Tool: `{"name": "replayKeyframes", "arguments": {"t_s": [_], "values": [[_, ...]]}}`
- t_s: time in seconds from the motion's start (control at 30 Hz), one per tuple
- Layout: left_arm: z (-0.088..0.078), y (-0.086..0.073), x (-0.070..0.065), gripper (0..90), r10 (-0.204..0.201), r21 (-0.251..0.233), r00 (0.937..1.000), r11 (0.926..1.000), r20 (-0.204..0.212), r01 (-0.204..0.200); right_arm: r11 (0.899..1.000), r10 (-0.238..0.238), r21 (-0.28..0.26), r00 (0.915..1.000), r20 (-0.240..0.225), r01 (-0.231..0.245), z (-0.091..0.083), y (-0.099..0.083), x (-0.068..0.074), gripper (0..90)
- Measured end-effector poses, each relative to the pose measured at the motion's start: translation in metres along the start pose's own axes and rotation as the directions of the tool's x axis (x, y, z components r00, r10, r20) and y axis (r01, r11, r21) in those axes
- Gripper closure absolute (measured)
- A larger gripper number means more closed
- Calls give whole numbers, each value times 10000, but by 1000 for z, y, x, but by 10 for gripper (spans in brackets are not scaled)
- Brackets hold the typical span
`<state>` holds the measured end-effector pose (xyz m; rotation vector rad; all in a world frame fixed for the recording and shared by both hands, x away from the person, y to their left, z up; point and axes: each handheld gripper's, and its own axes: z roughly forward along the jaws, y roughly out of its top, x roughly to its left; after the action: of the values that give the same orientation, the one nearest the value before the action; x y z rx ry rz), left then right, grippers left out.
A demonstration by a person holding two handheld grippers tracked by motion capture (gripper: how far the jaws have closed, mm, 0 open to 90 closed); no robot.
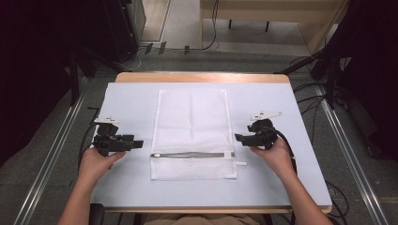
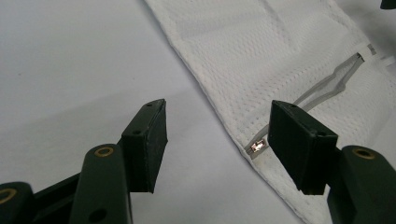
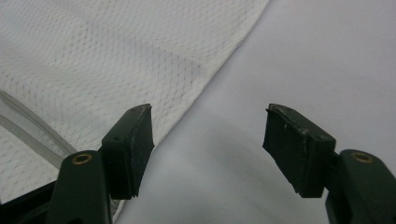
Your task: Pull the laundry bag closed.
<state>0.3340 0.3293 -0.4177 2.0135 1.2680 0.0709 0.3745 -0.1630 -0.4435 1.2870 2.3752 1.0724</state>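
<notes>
A white mesh laundry bag (image 1: 193, 133) lies flat at the centre of the pale blue table cover (image 1: 126, 98), its grey zipper (image 1: 192, 154) running across near the six o'clock end. The left gripper (image 1: 136, 143) at nine o'clock and the right gripper (image 1: 240, 138) at three o'clock flank it, jaws wide, holding nothing.

bag (image 1: 192, 122): white mesh cloth, matt | zipper (image 1: 192, 154): grey, metal pull | table (image 1: 202, 77): wood, smooth white cover
</notes>
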Motion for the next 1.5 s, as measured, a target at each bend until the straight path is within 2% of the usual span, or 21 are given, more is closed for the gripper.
{"name": "replayKeyframes", "arguments": {"t_s": [0.4,0.63,0.83,1.0,1.07,1.13,1.2,1.4,1.5], "values": [[-3,-1,-5,360,240,-27,9997,9997,67,-240,9999,-41,121,9998,-210,43,-1,2,9,384],[-5,-2,-7,348,160,-78,9999,9998,-16,-160,9993,-354,80,9986,-389,357,-2,4,20,396],[-6,-4,-9,349,311,-43,9995,9995,-10,-311,9981,-602,51,9966,-569,606,-3,7,30,423],[-6,-5,-8,351,165,-5,9999,9999,9,-165,9968,-793,64,9943,-712,799,-3,8,38,438],[-6,-5,-8,353,195,-39,9998,9998,14,-195,9961,-872,68,9933,-762,880,-2,9,42,441],[-6,-5,-9,375,297,-154,9994,9994,-150,-299,9957,-913,100,9927,-793,924,-1,10,45,445],[-5,-4,-9,381,364,-238,9993,9990,-60,-365,9954,-945,75,9914,-903,956,0,10,47,454],[-2,-4,-9,392,302,156,9994,9994,-189,-299,9945,-1032,70,9888,-1074,1046,1,14,53,468],[-1,-4,-9,395,208,116,9997,9997,-134,-206,9936,-1109,84,9873,-1134,1126,0,16,58,468]]}}
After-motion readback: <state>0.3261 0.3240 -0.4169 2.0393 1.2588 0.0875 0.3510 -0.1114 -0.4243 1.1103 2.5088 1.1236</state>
